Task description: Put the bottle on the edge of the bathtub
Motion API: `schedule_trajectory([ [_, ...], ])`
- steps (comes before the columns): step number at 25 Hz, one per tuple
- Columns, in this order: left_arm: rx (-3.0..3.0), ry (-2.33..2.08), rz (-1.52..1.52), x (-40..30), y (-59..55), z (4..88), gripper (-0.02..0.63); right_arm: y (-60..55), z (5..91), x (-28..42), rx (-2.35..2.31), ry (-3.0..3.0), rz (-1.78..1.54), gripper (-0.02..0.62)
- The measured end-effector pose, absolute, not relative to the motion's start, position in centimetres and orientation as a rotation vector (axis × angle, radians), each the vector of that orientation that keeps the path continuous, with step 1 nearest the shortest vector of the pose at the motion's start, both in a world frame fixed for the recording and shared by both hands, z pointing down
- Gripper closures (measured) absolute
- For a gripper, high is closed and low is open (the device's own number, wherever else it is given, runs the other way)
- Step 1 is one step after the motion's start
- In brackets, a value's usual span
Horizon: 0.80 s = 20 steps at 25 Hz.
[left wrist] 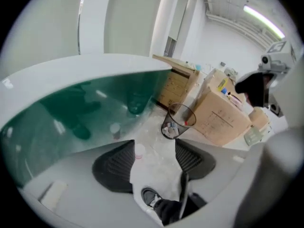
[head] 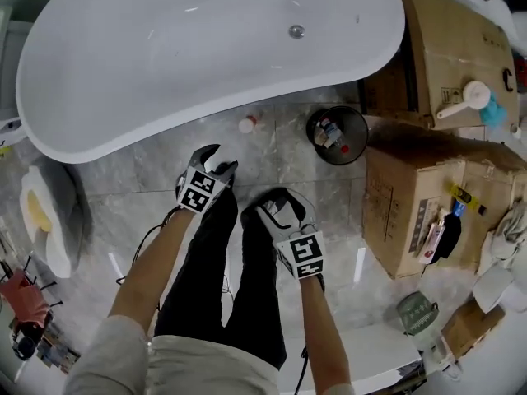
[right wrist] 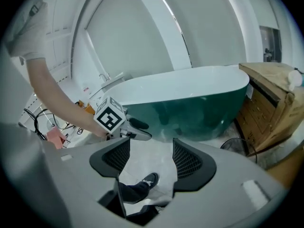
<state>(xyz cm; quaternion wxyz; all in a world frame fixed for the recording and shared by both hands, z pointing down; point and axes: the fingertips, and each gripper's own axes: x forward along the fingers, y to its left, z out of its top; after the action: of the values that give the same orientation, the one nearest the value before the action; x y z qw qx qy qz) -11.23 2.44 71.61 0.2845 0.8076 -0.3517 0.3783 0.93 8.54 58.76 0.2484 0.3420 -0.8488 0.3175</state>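
Both grippers hang low over the grey marble floor (head: 148,179), in front of the person's dark trouser legs. The left gripper (head: 217,161) points toward the tub with its jaws standing wide apart. Nothing is between the ribbed pads (left wrist: 114,165), only floor and the toe of a dark shoe (left wrist: 151,196) below. The right gripper (head: 278,214) sits a touch further back, beside the left one. Its jaws are spread too, and they are empty, with bare floor showing through the gap.

The bottle (head: 247,123) is down on the floor. It is small and white with a reddish end, just beside the foot of the bathtub (head: 99,142), and neither gripper is touching it. From the left gripper view it shows just past the tip of the left pad, ahead of the jaws and not between them. I can't tell whether it stands upright or lies on its side.

The tub is white inside with a drain near its right end, and its outer wall is glossy dark green. Its rim is bare. To the right of the bottle stands a black mesh wastebasket (head: 338,135) with scraps in it. Beyond that are cardboard boxes (head: 412,212) with odds and ends on top. The right gripper view catches the left gripper's marker cube (right wrist: 110,117) in front of the tub.
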Motion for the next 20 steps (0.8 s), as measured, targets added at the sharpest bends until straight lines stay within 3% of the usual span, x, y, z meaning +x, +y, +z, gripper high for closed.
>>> schedule_trajectory([
  [10,2.131,-1.106,0.772,-14.1,7.3,54.2,0.288,11.4,48.0,-2.4,0.908,-2.358,0.833,0.313],
  [20,2.09,-1.1,0.694,-16.3,9.0,43.9,0.288,11.3,39.8,-0.9,1.148,-2.343,0.919,0.33],
])
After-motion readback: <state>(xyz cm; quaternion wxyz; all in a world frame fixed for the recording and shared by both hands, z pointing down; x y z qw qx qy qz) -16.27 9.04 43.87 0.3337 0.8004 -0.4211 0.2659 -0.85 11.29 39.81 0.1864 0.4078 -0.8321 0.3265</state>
